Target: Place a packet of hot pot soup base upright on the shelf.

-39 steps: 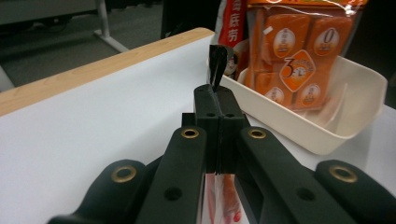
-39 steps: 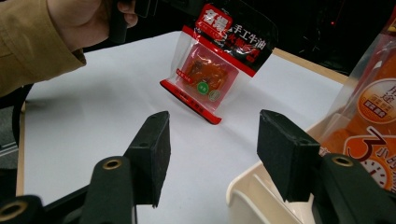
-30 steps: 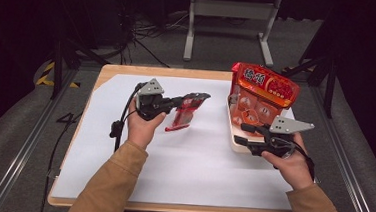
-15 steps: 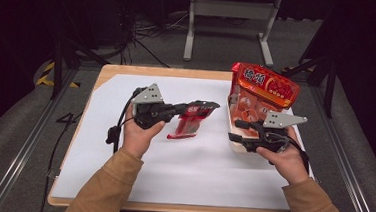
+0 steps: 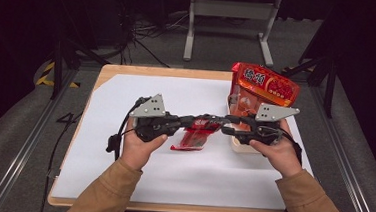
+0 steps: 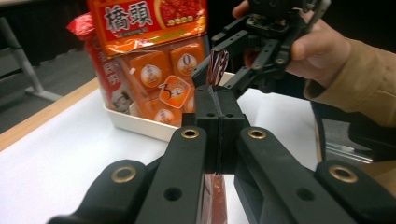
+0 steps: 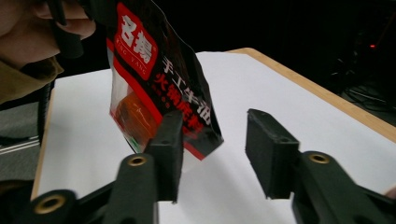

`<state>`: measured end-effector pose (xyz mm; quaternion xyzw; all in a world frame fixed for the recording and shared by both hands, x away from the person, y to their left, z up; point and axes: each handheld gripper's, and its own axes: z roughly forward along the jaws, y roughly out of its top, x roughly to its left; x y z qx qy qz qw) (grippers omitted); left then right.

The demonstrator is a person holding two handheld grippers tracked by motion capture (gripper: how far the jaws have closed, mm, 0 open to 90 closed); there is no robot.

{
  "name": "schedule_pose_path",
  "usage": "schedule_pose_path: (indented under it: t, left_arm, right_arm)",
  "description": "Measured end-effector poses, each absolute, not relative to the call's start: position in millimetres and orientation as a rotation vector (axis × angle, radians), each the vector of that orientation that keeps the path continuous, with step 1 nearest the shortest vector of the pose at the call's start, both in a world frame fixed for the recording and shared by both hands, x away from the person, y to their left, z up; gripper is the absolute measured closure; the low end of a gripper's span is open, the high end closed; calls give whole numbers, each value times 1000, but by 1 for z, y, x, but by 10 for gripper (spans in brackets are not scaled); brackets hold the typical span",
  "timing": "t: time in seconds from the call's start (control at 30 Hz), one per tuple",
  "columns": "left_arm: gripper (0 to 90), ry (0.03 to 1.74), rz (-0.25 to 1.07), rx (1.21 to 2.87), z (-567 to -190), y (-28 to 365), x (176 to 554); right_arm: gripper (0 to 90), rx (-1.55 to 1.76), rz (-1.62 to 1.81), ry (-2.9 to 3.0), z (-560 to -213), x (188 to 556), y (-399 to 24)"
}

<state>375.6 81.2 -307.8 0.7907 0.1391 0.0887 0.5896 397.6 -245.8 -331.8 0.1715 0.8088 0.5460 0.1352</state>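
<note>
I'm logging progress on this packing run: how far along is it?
Done: one large orange snack bag stands in the white tray. In hand: the left tool is shut on a red-black sauce pouch, lifted off the table; the right tool's open jaws have just been closing beside it. Left: getting the pouch into the tray.

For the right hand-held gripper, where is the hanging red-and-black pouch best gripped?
Probably the free lower edge of the pouch, taken across its flat faces from the side. It hangs thin from the shut left hand-held gripper, and the right hand-held gripper, which has just been closing, stands open beside it.
</note>
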Motion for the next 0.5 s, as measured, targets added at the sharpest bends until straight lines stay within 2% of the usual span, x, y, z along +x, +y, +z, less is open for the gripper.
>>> schedule_pose_path:
  t: [0.13, 0.23, 0.5]
  left_arm:
    - [900, 316, 197, 1842, -309, 81, 375]
    - [900, 322, 195, 1833, -311, 83, 375]
    - [900, 316, 152, 1803, -316, 89, 378]
  right_arm:
    - [718, 437, 1575, 2367, -329, 396, -243]
    - [877, 395, 1557, 2378, -325, 392, -243]
    - [900, 331, 1542, 2395, -312, 383, -244]
